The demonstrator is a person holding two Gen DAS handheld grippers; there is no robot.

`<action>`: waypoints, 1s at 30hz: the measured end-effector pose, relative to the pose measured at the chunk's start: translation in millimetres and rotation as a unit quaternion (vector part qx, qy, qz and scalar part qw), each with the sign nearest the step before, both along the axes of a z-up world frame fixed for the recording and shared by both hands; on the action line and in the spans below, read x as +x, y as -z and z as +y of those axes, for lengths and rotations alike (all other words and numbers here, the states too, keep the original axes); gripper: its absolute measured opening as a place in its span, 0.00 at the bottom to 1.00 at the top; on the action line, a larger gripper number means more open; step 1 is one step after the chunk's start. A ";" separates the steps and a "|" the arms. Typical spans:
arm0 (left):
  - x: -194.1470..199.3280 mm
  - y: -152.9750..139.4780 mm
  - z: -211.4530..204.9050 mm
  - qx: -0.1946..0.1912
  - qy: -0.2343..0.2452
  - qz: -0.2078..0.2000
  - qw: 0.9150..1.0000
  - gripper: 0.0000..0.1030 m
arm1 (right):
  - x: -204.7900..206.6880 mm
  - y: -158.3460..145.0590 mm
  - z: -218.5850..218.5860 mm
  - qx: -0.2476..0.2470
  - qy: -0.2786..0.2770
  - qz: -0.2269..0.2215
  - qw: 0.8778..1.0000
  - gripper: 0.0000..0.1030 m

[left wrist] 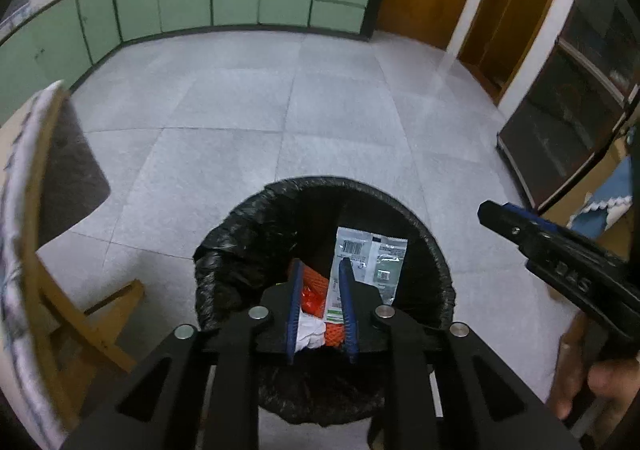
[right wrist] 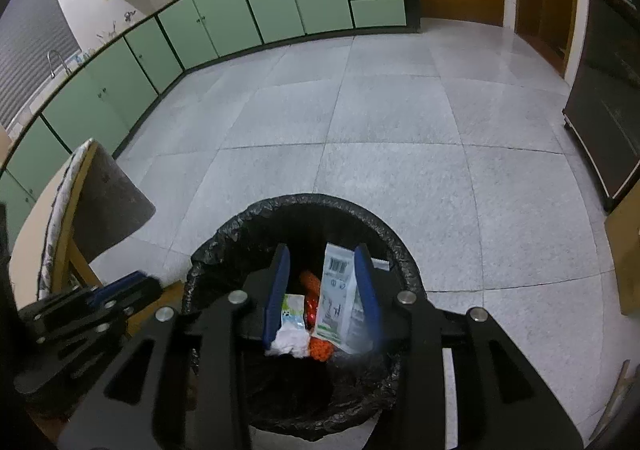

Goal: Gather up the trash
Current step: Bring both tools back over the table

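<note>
Trash bin (left wrist: 436, 262) w/ black liner is sitting on the grey tile floor (left wrist: 240, 109), filling the lower centre of both wrist views. Inside it, a white barcoded wrapper (left wrist: 370, 254) is leaning upright, w/ orange mesh (left wrist: 314, 282) and crumpled white paper (left wrist: 310, 332) lying below it.

Left gripper (left wrist: 320, 314) is hovering over the bin mouth, jaws standing apart w/ nothing clamped; the trash seen between its blue pads looks to be down in the bin, not held. Right gripper (right wrist: 322, 290) is hovering over the same bin in its own view, jaws also apart. The wrapper is showing right against its right-hand pad, but whether they are touching I cannot tell.

Both tools are crowding one opening: in the left view the right gripper is poking in from the right edge, and a hand (left wrist: 600, 382) is showing at lower right.

Risks, as I judge them:
- the upright wrapper is looking unsettled and could snag a pad and get dragged back out;
- a finger catching the loose liner rim could pull it inward or tip the bin;
- the two grippers could knock each other while backing off.

Wooden chair (left wrist: 48, 250) is standing close at lower left, narrowing the exit on that side.
</note>
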State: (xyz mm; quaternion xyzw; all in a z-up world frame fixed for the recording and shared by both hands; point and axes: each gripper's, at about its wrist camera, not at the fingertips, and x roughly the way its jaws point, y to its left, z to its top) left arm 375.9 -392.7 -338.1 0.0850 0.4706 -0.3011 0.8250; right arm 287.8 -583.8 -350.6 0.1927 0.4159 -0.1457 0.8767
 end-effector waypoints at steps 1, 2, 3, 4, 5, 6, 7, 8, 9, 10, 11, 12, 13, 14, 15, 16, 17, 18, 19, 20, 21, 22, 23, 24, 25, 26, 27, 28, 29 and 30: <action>-6.2 -9.4 11.1 -0.001 -0.009 -0.012 1.000 0.24 | -2.4 -3.2 4.0 -0.002 -0.005 -0.002 1.000 0.33; -9.4 -16.3 20.0 -0.003 -0.015 -0.021 1.000 0.28 | -4.4 -8.0 11.0 -0.009 -0.013 -0.002 1.000 0.33; -14.6 -25.4 31.1 -0.007 -0.022 -0.030 0.999 0.32 | -5.8 -13.2 16.9 -0.013 -0.021 -0.003 1.000 0.33; -20.1 -35.6 44.1 -0.010 -0.032 -0.040 0.999 0.33 | -8.5 -20.3 27.3 -0.019 -0.033 -0.007 0.999 0.33; -25.5 -45.2 56.2 -0.013 -0.040 -0.048 0.998 0.34 | -10.0 -25.6 35.5 -0.025 -0.042 -0.008 0.999 0.33; -30.2 -54.0 67.7 -0.017 -0.048 -0.055 0.997 0.36 | -13.3 -34.2 49.6 -0.032 -0.057 -0.012 0.998 0.33; -36.4 -66.2 83.0 -0.022 -0.059 -0.067 0.996 0.37 | -16.8 -42.4 62.8 -0.036 -0.070 -0.016 0.997 0.36; -40.7 -75.9 95.3 -0.026 -0.068 -0.078 0.994 0.41 | -18.9 -48.6 71.8 -0.039 -0.077 -0.019 0.996 0.42; -45.9 -85.9 108.9 -0.030 -0.078 -0.090 0.992 0.45 | -23.0 -59.5 89.1 -0.044 -0.094 -0.027 0.994 0.44; -50.4 -96.3 121.8 -0.034 -0.086 -0.100 0.991 0.46 | -24.9 -67.4 100.6 -0.049 -0.105 -0.033 0.993 0.47; -56.6 -109.3 138.7 -0.039 -0.096 -0.111 0.988 0.47 | -27.1 -76.5 113.8 -0.049 -0.117 -0.039 0.991 0.48; -61.5 -119.3 153.1 -0.042 -0.104 -0.118 0.987 0.47 | -28.4 -83.1 124.0 -0.048 -0.128 -0.044 0.990 0.48; -66.1 -129.3 168.6 -0.044 -0.114 -0.127 0.984 0.47 | -29.0 -90.2 135.7 -0.049 -0.140 -0.047 0.988 0.49; -70.2 -136.5 179.8 -0.044 -0.121 -0.135 0.982 0.49 | -29.6 -99.5 150.9 -0.051 -0.154 -0.052 0.985 0.49; -75.8 -144.2 193.2 -0.043 -0.130 -0.145 0.980 0.51 | -28.8 -105.9 160.8 -0.052 -0.164 -0.055 0.984 0.49; -82.1 -151.7 208.4 -0.044 -0.139 -0.156 0.977 0.52 | -28.2 -114.0 174.4 -0.054 -0.178 -0.059 0.981 0.49; -85.7 -156.2 219.4 -0.044 -0.146 -0.163 0.975 0.54 | -28.7 -122.1 187.1 -0.059 -0.188 -0.067 0.978 0.49; -90.7 -161.5 234.1 -0.043 -0.157 -0.169 0.972 0.55 | -28.0 -128.7 195.8 -0.061 -0.194 -0.071 0.976 0.50; -95.3 -166.2 248.7 -0.041 -0.168 -0.176 0.969 0.55 | -27.3 -133.7 206.9 -0.059 -0.203 -0.075 0.975 0.52; -98.7 -168.6 258.5 -0.040 -0.176 -0.180 0.967 0.55 | -25.4 -140.0 220.8 -0.056 -0.215 -0.079 0.972 0.52; -102.8 -170.7 273.6 -0.038 -0.188 -0.184 0.964 0.56 | -23.7 -143.6 232.0 -0.057 -0.221 -0.081 0.970 0.52; -105.8 -171.7 282.7 -0.036 -0.196 -0.186 0.962 0.56 | -21.6 -147.5 244.3 -0.058 -0.232 -0.085 0.967 0.52; -108.5 -171.7 298.6 -0.030 -0.209 -0.189 0.959 0.56 | -19.0 -151.3 260.6 -0.059 -0.247 -0.088 0.963 0.52; -109.4 -169.9 314.2 -0.023 -0.222 -0.190 0.956 0.56 | -16.8 -153.5 271.6 -0.060 -0.255 -0.089 0.961 0.52; -110.6 -168.0 327.7 -0.019 -0.232 -0.190 0.954 0.56 | -14.7 -155.8 285.8 -0.060 -0.268 -0.091 0.957 0.52; -111.6 -165.2 338.1 -0.016 -0.240 -0.190 0.952 0.56 | -12.2 -157.6 300.4 -0.060 -0.280 -0.092 0.954 0.52; -112.4 -161.7 353.6 -0.014 -0.252 -0.189 0.949 0.56 | -9.4 -159.0 312.3 -0.059 -0.289 -0.093 0.951 0.52; -112.4 -159.5 363.8 -0.013 -0.260 -0.188 0.947 0.56 | -6.5 -160.0 326.3 -0.059 -0.300 -0.094 0.947 0.52; -112.2 -155.5 379.6 -0.009 -0.271 -0.185 0.945 0.56 | -3.1 -160.0 340.3 -0.060 -0.311 -0.094 0.944 0.52; -112.1 -151.3 394.8 -0.006 -0.280 -0.184 0.942 0.56 | 0.0 -160.0 350.3 -0.059 -0.318 -0.093 0.942 0.52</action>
